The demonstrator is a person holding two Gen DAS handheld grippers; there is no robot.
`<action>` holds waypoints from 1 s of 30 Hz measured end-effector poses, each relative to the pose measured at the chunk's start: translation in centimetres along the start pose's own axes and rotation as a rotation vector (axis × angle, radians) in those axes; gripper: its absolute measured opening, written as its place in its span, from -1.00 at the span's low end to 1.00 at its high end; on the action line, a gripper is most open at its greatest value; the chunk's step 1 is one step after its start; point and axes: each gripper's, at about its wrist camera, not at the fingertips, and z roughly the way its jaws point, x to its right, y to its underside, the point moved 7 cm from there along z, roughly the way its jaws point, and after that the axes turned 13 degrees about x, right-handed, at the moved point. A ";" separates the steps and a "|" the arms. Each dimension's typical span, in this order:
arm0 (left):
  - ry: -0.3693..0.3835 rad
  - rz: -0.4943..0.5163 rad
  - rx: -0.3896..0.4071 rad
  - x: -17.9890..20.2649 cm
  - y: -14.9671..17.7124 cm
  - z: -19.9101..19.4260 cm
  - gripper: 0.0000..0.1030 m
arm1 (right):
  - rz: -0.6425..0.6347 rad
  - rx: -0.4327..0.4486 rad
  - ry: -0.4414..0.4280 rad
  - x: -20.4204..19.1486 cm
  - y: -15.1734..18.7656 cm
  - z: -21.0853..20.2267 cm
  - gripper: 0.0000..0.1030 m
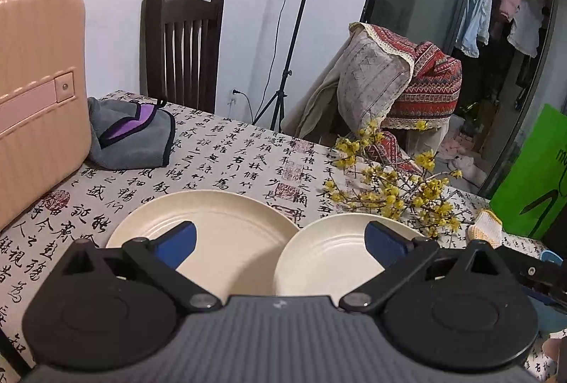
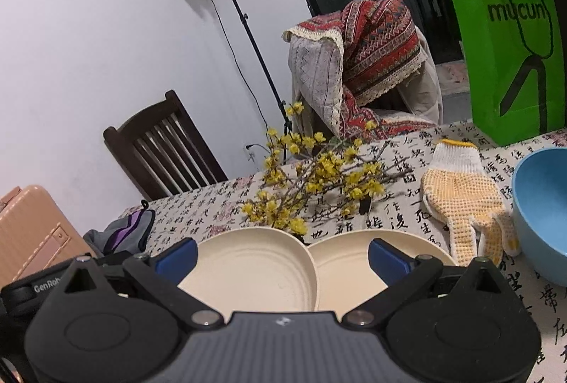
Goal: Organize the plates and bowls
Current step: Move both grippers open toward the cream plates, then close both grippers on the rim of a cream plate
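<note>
Fingers (image 1: 177, 243) spread wide — plates (image 1: 212, 223) untouched

Counted on the table: two cream plates, one larger (image 1: 212, 223) and one smaller (image 1: 329, 255); one blue bowl (image 2: 542, 205) at far right; one knitted glove (image 2: 464, 191); one bunch of yellow-flowered branches (image 2: 319, 181); one grey-purple cloth (image 1: 131, 134); one pink suitcase (image 1: 35, 92); one green bag (image 2: 510, 53). Beyond: two chairs, one bare (image 1: 182, 49), one draped (image 2: 365, 64). One light stand (image 2: 248, 28).
</note>
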 end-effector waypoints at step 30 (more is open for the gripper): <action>0.008 -0.037 -0.180 -0.5 3.8 2.7 0.11 | 0.087 -0.128 -0.024 2.8 3.2 2.5 -0.16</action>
